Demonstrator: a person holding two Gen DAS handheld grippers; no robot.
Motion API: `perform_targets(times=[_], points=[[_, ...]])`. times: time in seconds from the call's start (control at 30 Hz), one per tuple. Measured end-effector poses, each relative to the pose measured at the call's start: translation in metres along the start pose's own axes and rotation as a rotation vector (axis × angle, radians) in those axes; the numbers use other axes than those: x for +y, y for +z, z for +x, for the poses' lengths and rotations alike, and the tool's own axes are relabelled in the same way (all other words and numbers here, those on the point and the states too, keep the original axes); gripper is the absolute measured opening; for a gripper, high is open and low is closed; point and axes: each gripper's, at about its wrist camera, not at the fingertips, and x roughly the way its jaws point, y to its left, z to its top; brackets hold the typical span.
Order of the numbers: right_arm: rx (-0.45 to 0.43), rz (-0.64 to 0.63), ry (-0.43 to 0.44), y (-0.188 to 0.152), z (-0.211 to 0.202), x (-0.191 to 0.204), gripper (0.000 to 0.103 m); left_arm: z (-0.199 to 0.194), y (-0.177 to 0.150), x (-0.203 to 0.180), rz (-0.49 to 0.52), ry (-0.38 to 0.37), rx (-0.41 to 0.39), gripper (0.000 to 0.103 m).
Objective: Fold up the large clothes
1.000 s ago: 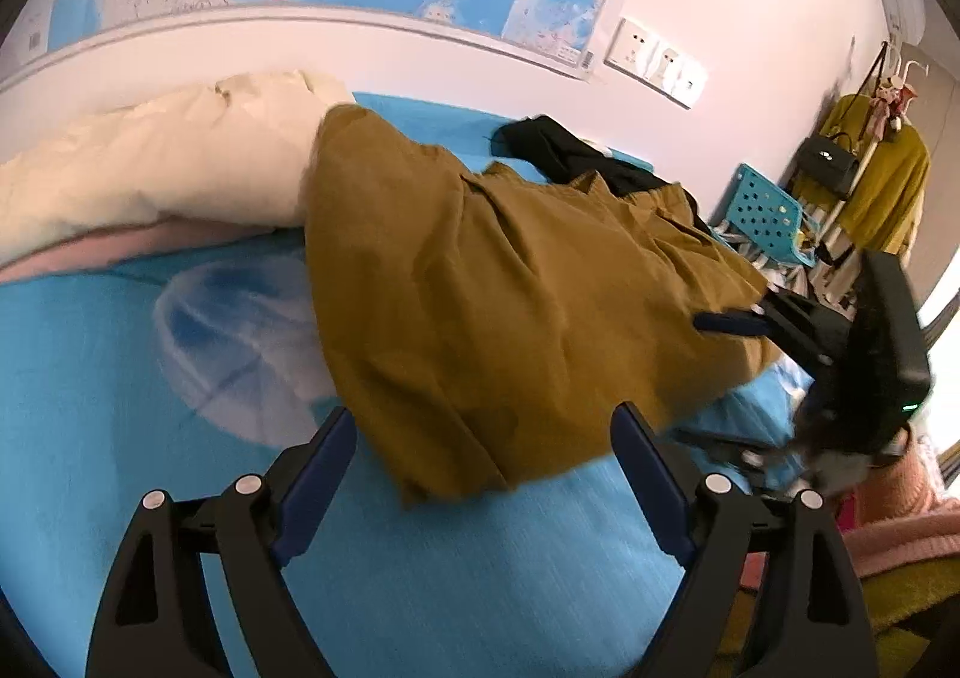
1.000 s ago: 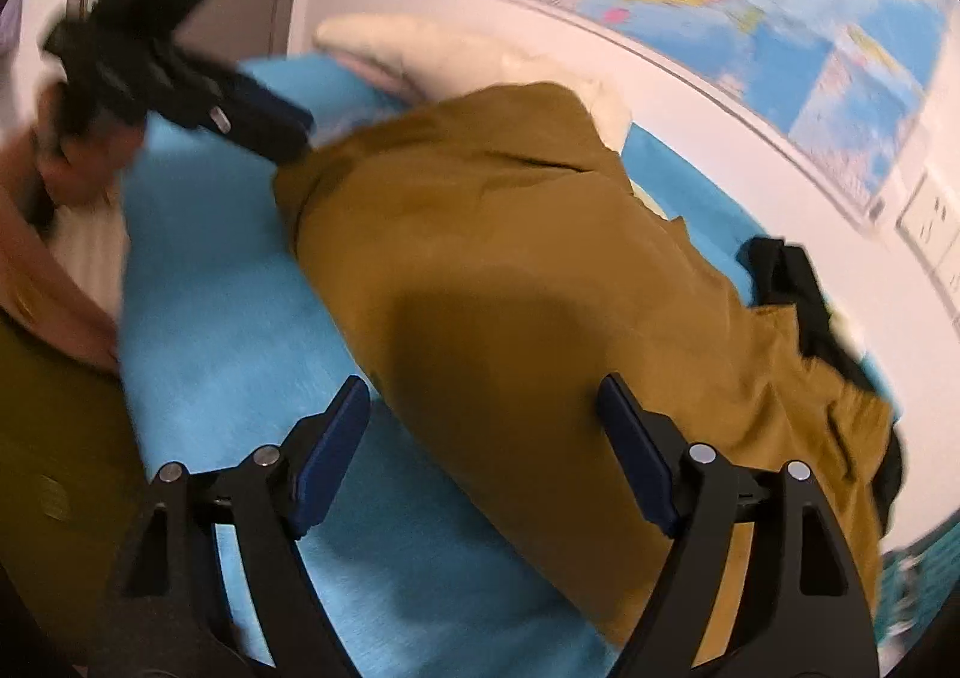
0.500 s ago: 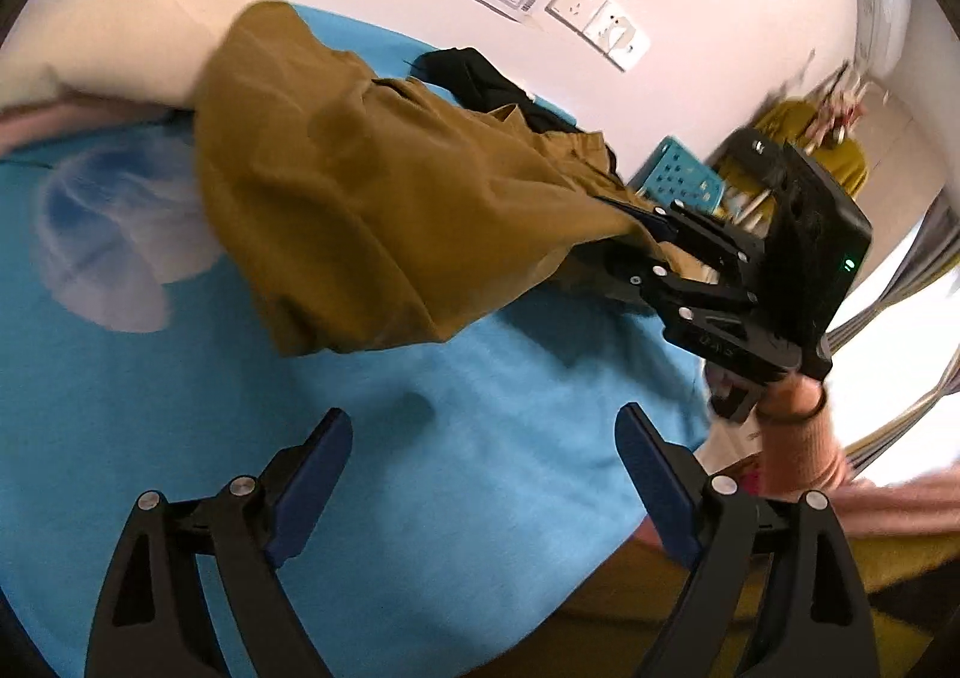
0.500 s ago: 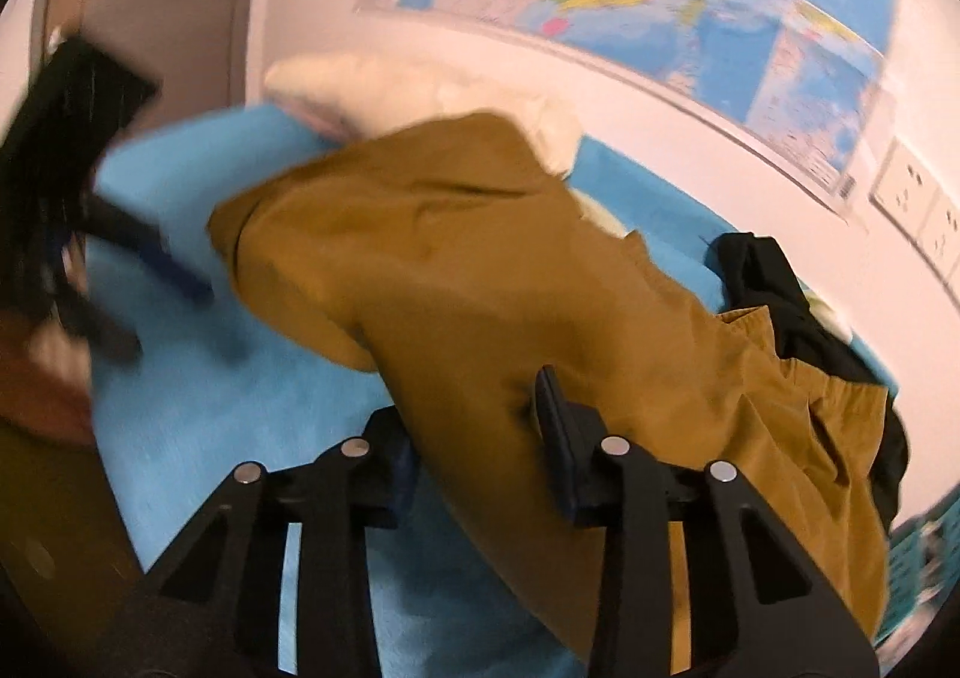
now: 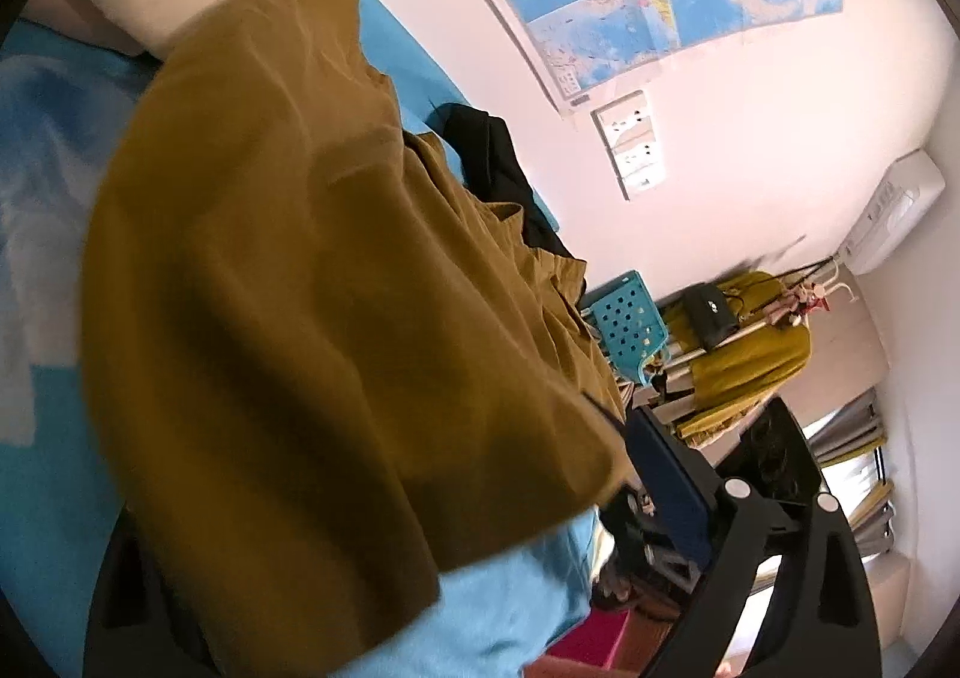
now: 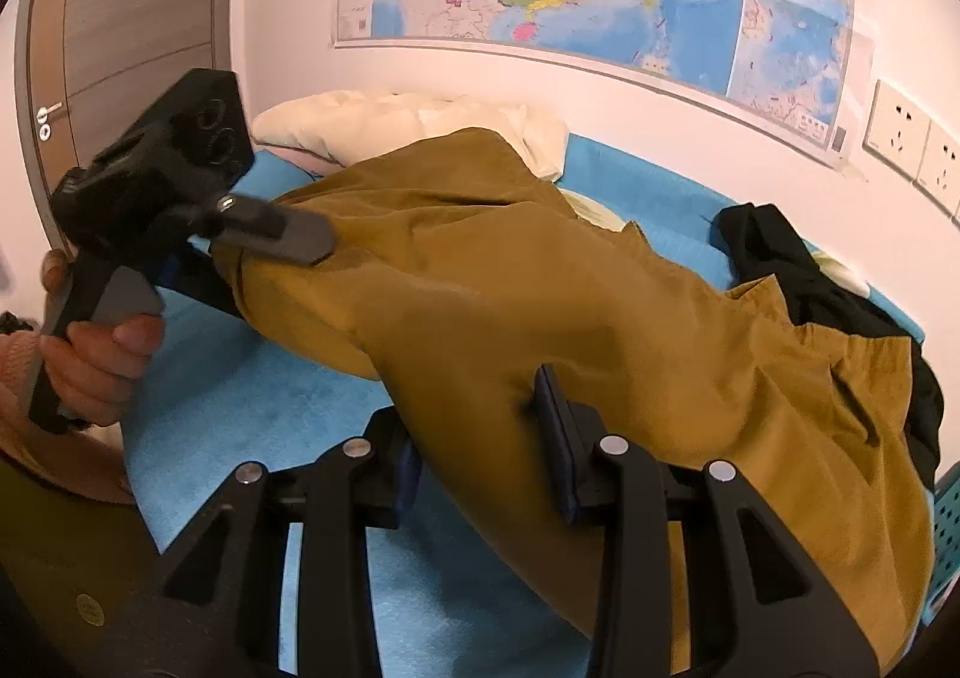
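Mustard-brown garment (image 6: 540,282) lies rumpled on the blue bed cover (image 6: 252,396), unfolded. Left gripper (image 6: 288,240) and right gripper (image 6: 480,438) each have jaws clamped on its near edge (black clothing (image 6: 798,282) beyond). Folding barely begun.
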Motion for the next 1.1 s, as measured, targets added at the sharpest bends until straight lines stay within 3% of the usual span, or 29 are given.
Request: perform_targets(times=[0.13, 0.2, 0.27, 0.33, 0.43, 0.57, 0.67, 0.9, 1.1], points=[[-0.008, 0.086, 0.059, -0.005, -0.009, -0.007, 0.041, 0.014, 0.016, -0.001, 0.020, 0.063, 0.006, 0.090], [-0.027, 0.160, 0.125, -0.013, -0.023, -0.015, 0.049, 0.017, 0.021, 0.002, 0.023, 0.122, 0.014, 0.080], [-0.043, 0.266, 0.193, -0.026, -0.041, -0.028, 0.064, 0.019, 0.023, 0.003, 0.045, 0.195, 0.025, 0.064], [-0.063, 0.425, 0.268, -0.051, -0.065, -0.049, 0.067, 0.022, 0.022, 0.002, 0.076, 0.259, 0.045, 0.059], [-0.072, 0.616, 0.271, -0.088, -0.092, -0.076, 0.072, 0.024, 0.018, -0.006, 0.146, 0.326, 0.042, 0.057], [-0.055, 0.862, 0.197, -0.134, -0.109, -0.107, 0.074, 0.024, 0.018, -0.005, 0.161, 0.336, 0.047, 0.056], [-0.059, 0.968, 0.121, -0.146, -0.108, -0.124, 0.076, 0.024, 0.017, -0.005, 0.171, 0.342, 0.049, 0.056], [-0.090, 1.004, -0.071, -0.140, -0.088, -0.135, 0.080, 0.025, 0.016, -0.005, 0.184, 0.327, 0.057, 0.057], [-0.133, 1.018, -0.163, -0.134, -0.076, -0.132, 0.090, 0.025, 0.015, -0.004, 0.190, 0.310, 0.061, 0.059]])
